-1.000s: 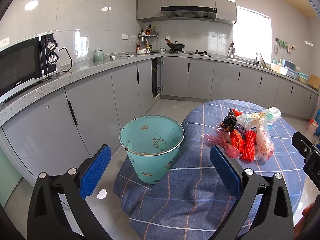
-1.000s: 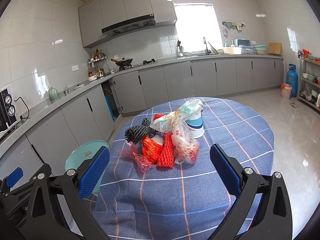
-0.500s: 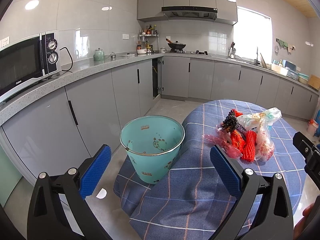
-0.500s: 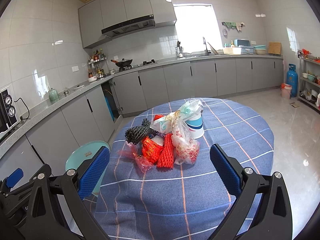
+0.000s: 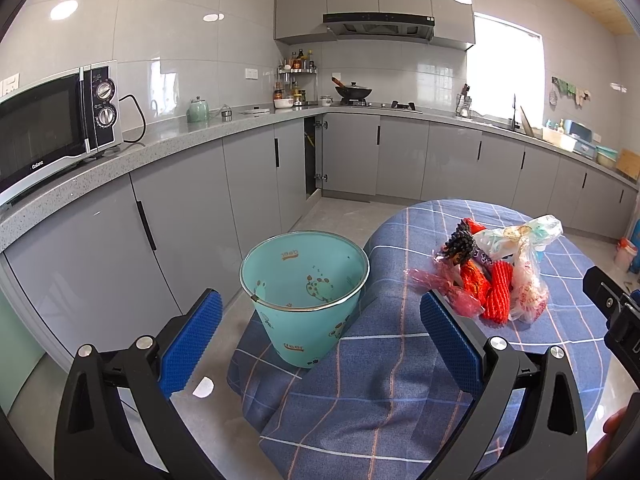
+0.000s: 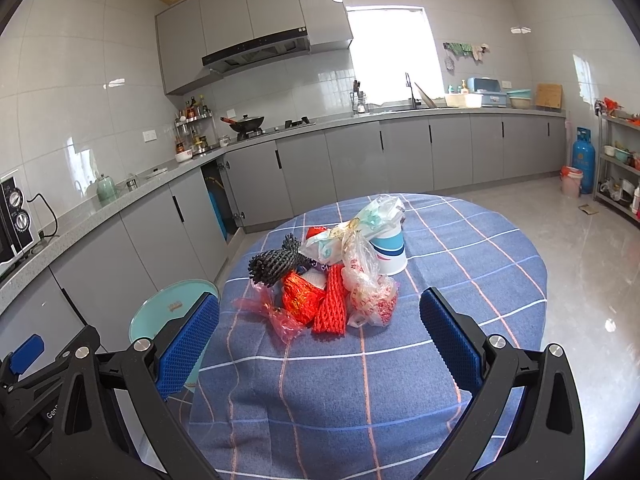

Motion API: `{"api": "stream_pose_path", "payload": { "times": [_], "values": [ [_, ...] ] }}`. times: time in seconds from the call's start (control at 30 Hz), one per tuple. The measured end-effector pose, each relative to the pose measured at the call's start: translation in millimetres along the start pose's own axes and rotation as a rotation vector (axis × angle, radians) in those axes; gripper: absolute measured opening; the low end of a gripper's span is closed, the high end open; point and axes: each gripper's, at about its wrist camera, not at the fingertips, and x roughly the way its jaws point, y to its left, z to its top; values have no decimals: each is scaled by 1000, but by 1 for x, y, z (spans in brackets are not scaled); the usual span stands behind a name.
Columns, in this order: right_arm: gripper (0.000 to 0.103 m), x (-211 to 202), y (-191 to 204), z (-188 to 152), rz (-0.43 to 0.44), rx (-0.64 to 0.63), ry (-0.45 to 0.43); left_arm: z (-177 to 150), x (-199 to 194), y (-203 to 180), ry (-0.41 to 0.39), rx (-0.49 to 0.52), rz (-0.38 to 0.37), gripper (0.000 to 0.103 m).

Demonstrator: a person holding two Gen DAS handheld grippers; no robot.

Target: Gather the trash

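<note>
A heap of trash (image 6: 332,276) sits near the middle of a round table (image 6: 480,264) under a blue checked cloth: red foam netting (image 6: 331,304), black netting (image 6: 272,264), crinkly clear bags (image 6: 368,280) and a paper cup (image 6: 390,254). All of it looks light, soft and crushable; the red netting, nearest, seems easiest to pinch. At nine o'clock of the heap, beside the table, stands an empty teal bin (image 5: 304,280). The right gripper (image 6: 320,340) and left gripper (image 5: 320,336) both hang with jaws spread wide, holding nothing.
</note>
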Motion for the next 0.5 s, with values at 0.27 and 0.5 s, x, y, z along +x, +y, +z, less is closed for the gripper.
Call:
{"api": "stream_pose_path", "payload": {
  "times": [0.27,0.5],
  "values": [
    [99,2,0,-1,-9,-2,6,1,0,0,0,1,-1,97],
    [99,4,-1,-1,-7,-2,10,1,-1,0,0,2,-1,97]
  ]
}}
